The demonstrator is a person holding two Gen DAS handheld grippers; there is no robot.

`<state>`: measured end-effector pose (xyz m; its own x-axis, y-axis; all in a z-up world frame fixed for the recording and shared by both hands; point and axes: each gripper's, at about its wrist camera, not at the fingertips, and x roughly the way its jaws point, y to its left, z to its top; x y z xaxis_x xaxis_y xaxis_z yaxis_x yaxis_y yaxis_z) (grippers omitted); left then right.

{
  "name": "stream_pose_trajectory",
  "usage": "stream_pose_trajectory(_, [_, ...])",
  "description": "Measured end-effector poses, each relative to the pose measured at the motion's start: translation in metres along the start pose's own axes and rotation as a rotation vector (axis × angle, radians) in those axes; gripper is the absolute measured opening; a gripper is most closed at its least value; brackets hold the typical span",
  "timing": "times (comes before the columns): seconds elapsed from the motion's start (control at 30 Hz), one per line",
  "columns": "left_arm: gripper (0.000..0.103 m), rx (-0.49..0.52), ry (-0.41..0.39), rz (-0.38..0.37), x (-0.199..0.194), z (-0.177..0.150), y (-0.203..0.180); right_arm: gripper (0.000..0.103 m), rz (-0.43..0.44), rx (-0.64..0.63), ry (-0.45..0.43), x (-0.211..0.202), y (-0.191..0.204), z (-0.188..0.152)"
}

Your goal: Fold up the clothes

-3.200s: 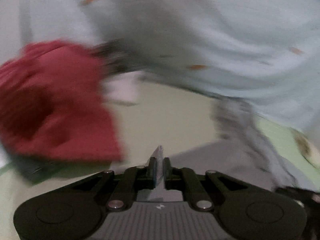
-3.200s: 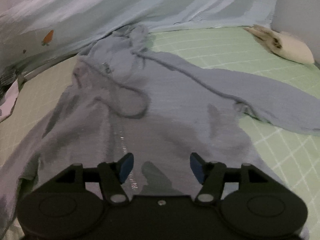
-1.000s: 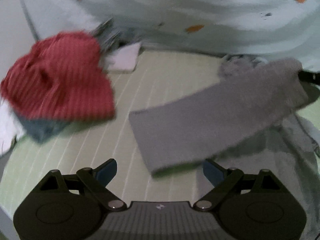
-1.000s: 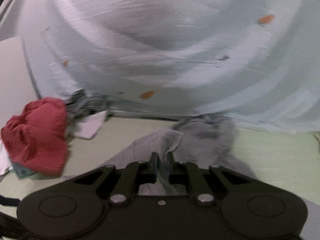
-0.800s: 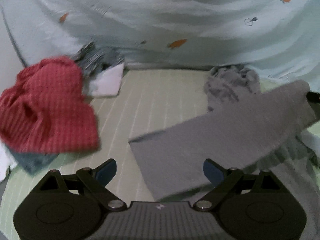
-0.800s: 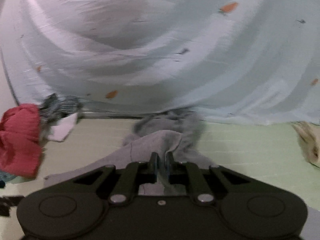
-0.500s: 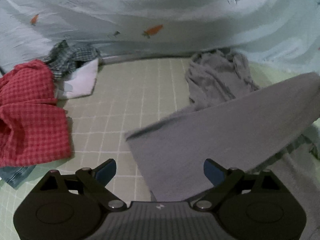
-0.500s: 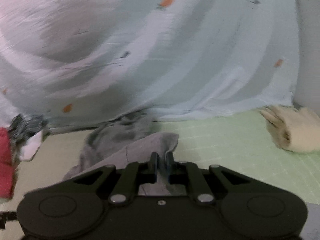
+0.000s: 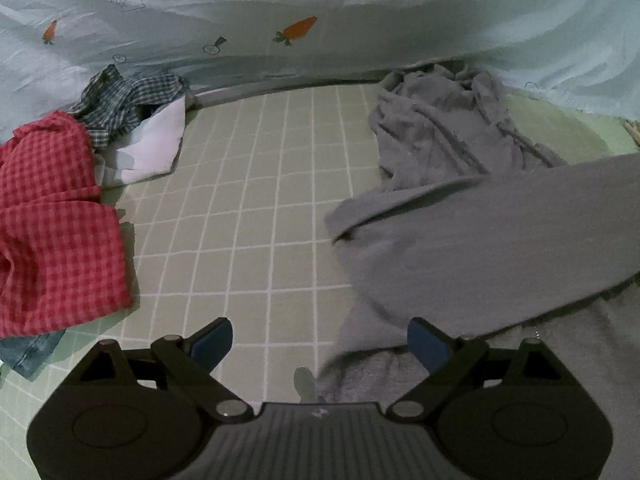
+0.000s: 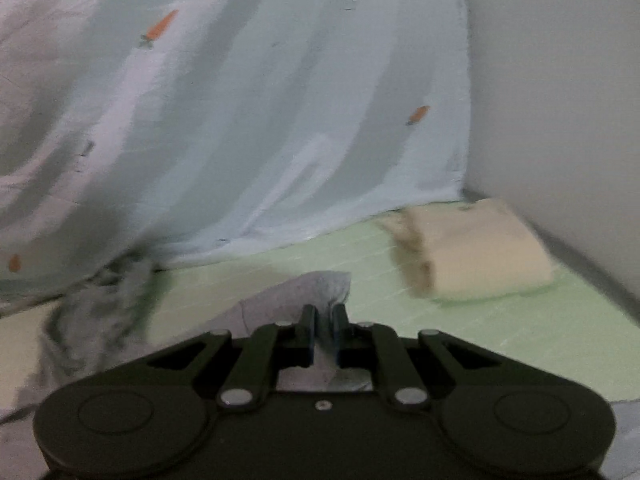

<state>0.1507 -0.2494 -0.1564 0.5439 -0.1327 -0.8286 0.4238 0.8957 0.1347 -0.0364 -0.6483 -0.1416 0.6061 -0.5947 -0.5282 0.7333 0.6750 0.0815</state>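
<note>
in the left wrist view we see our left gripper [image 9: 319, 338] with its jaws spread wide and nothing between them; its blue pads [image 9: 212, 338] hang over the green grid-patterned sheet [image 9: 256, 208] and touch no cloth. just ahead and to the right lies the grey hoodie [image 9: 460, 248], with a broad sleeve stretched across from the right edge and lifted a little above the body of the garment, and its hood [image 9: 444, 120] bunched at the far end by the pale blue carrot-print fabric [image 9: 320, 8]. the hem of the hoodie runs under the right finger of this gripper, though we cannot tell whether it touches it. far to the left sits a heap: a red checked shirt [image 9: 52, 224], a dark plaid garment [image 9: 128, 100] behind it, a white cloth [image 9: 154, 148] beside that, and a bit of denim [image 9: 32, 354] under the red one. in the right wrist view our right gripper [image 10: 323, 330] is clenched tight on a fold of the grey hoodie [image 10: 304, 288], whose cloth pokes up past the fingertips and trails away to the left, blurred. beyond, a folded cream garment [image 10: 476, 248] rests on the green sheet [image 10: 540, 332] near the grey wall [image 10: 560, 80], well apart from the gripper.
</note>
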Motion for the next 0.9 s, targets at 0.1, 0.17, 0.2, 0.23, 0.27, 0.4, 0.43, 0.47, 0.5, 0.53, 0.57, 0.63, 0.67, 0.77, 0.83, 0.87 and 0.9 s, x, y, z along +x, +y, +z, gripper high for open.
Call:
stream_pose_trajectory(0.1, [0.094,0.003,0.012,0.003,0.003,0.0,-0.001,0.009,-0.072,-0.011,0.028,0.009,-0.018,-0.004])
stream_pose_trajectory(0.17, [0.094,0.004,0.019,0.004,0.006,0.0,-0.001,0.009,-0.105,-0.028,0.08,0.02,-0.025,-0.008])
stream_pose_trajectory(0.2, [0.094,0.002,0.022,0.004,0.007,0.001,-0.002,0.009,-0.122,-0.023,0.119,0.027,-0.029,-0.012])
stream_pose_trajectory(0.23, [0.094,0.0,0.026,0.004,0.008,0.001,-0.002,0.01,-0.149,-0.015,0.162,0.034,-0.03,-0.016])
stream_pose_trajectory(0.27, [0.094,-0.004,0.03,0.003,0.01,0.002,-0.002,0.011,-0.167,-0.021,0.202,0.04,-0.03,-0.022])
stream_pose_trajectory(0.4, [0.094,-0.04,0.033,-0.012,0.014,0.007,0.0,0.058,-0.216,-0.078,0.263,0.048,-0.013,-0.039])
stream_pose_trajectory(0.43, [0.094,-0.05,0.031,-0.022,0.015,0.008,0.001,0.065,-0.214,-0.079,0.264,0.048,-0.007,-0.042])
stream_pose_trajectory(0.47, [0.093,-0.059,0.028,-0.037,0.017,0.01,0.002,0.071,-0.212,-0.074,0.269,0.049,-0.002,-0.043])
stream_pose_trajectory(0.5, [0.091,-0.067,0.024,-0.052,0.018,0.012,0.003,0.071,-0.211,-0.069,0.275,0.049,0.003,-0.044])
stream_pose_trajectory(0.53, [0.087,-0.076,0.021,-0.072,0.02,0.014,0.003,0.071,-0.203,-0.061,0.281,0.05,0.008,-0.045])
stream_pose_trajectory(0.57, [0.078,-0.088,0.02,-0.1,0.023,0.017,0.004,0.071,-0.188,-0.051,0.288,0.051,0.012,-0.046])
stream_pose_trajectory(0.63, [0.067,-0.125,0.016,-0.159,0.03,0.021,0.005,0.071,-0.152,-0.038,0.294,0.051,0.023,-0.045])
stream_pose_trajectory(0.67, [0.062,-0.147,0.014,-0.189,0.034,0.024,0.006,0.071,-0.13,-0.039,0.295,0.053,0.029,-0.045])
stream_pose_trajectory(0.77, [0.06,-0.213,0.007,-0.279,0.046,0.031,0.007,0.071,-0.072,-0.056,0.308,0.058,0.049,-0.044])
stream_pose_trajectory(0.83, [0.06,-0.247,0.003,-0.33,0.055,0.037,0.006,0.071,-0.043,-0.068,0.325,0.063,0.061,-0.047])
stream_pose_trajectory(0.87, [0.058,-0.255,0.0,-0.348,0.06,0.041,0.004,0.071,-0.042,-0.073,0.342,0.068,0.066,-0.049])
stream_pose_trajectory(0.9, [0.055,-0.262,-0.003,-0.359,0.066,0.045,0.002,0.071,-0.045,-0.076,0.358,0.073,0.07,-0.052])
